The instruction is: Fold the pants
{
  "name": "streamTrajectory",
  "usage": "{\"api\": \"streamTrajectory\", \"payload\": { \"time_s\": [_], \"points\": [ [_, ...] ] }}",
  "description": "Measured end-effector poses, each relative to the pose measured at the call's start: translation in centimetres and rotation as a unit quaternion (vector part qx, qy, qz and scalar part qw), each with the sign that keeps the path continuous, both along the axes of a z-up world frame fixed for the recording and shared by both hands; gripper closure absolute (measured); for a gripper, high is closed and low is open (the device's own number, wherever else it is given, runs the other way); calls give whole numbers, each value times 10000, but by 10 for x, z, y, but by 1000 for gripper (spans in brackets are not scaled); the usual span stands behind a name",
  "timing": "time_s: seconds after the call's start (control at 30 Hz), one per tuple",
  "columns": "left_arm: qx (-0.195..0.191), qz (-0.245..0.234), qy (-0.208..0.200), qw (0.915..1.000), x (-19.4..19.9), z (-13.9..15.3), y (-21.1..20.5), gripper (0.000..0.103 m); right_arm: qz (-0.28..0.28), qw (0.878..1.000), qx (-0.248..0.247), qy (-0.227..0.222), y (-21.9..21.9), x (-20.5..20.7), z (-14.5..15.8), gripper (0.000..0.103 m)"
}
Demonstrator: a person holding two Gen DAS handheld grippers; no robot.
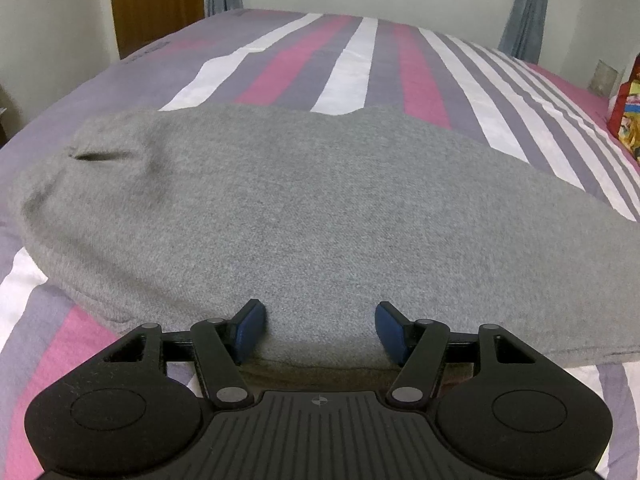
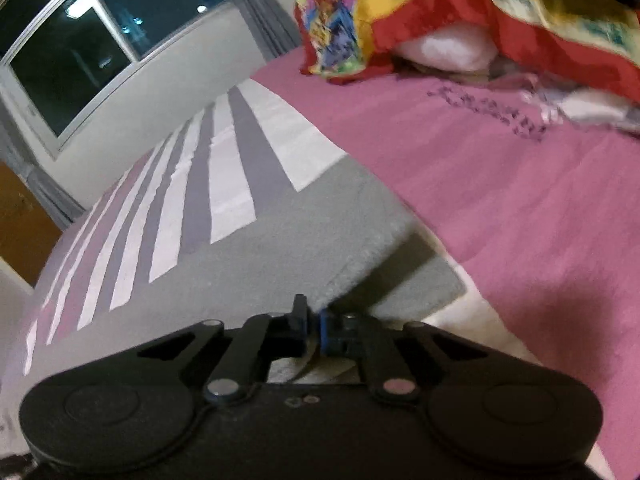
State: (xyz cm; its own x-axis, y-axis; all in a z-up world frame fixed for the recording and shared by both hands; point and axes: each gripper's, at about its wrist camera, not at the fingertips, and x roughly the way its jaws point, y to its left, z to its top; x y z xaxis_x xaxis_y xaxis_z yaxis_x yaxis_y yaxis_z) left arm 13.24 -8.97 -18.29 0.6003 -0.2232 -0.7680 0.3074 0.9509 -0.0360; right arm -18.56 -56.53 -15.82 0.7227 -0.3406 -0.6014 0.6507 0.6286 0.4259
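The grey pants [image 1: 304,208] lie across the striped bedsheet [image 1: 348,64], folded lengthwise, with a pocket slit at the left end. My left gripper [image 1: 320,330] is open, its blue pads on either side of the pants' near edge. In the right wrist view, the pants [image 2: 280,248] stretch away to the left. My right gripper [image 2: 314,322] is shut on the hem edge of the grey pants, lifting the top layer slightly off the layer beneath.
A colourful red and yellow blanket [image 2: 460,12] with a white pillow [image 2: 444,54] lies at the head of the bed; it also shows in the left wrist view [image 1: 626,116]. A wooden door [image 1: 156,0], curtains [image 1: 528,12] and a window [image 2: 92,40] stand behind.
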Motion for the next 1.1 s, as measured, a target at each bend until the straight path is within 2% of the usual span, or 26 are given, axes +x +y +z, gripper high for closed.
{"api": "streamTrajectory", "payload": {
  "time_s": [0.03,0.07,0.1,0.17,0.23,0.27,0.33,0.43,0.47,0.57,0.67,0.73,0.77,0.8,0.87,1.0,1.07,1.1],
  "points": [
    [39,-40,-15,10000,1,-1,0,40,-5,9995,-99,305,1,3,-4,98],
    [80,-78,-21,9999,1,-1,-1,40,-6,9991,-56,419,-2,3,-11,99],
    [88,-91,-13,9999,1,0,-1,40,-33,9992,-52,403,-3,2,-10,99],
    [67,-107,11,9999,2,1,1,40,-103,9985,-270,469,0,0,-3,88],
    [40,-94,-1,9999,0,4,1,40,-369,9973,-427,464,2,-7,3,85],
    [45,-90,-55,9999,-2,7,0,40,-553,9966,-462,396,2,-12,8,81],
    [-25,-120,-249,9996,-10,15,-5,40,-742,9941,-715,332,6,-15,18,80],
    [-199,-440,-298,9984,-15,23,-28,40,-270,9936,-1047,341,18,7,32,80],
    [-221,-546,-296,9978,-16,23,-40,40,91,9934,-1072,407,24,25,33,80],
    [-327,-764,-162,9964,-12,18,-77,40,714,9911,-965,567,40,67,25,80],
    [-49,-937,-240,9953,-10,6,-106,40,1033,9867,-1015,745,48,100,17,82],
    [146,-998,-370,9942,-10,-1,-110,32,1062,9840,-1054,970,45,111,10,82],
    [183,-980,-350,9944,-9,-2,-109,25,1044,9819,-1129,1106,40,113,5,82],
    [169,-944,-293,9950,-7,-3,-106,23,1050,9803,-1183,1182,36,112,2,84],
    [86,-909,-239,9955,-6,-3,-97,23,1014,9798,-1200,1239,25,104,-6,88],
    [137,-886,-340,9954,-15,-5,-90,23,879,9817,-1140,1244,25,93,-8,89],
    [130,-830,-255,9961,-16,2,-98,23,920,9771,-1323,1388,40,100,1,80],
    [18,-876,-211,9959,-15,7,-103,23,997,9771,-1346,1315,47,103,6,79]
  ]
}}
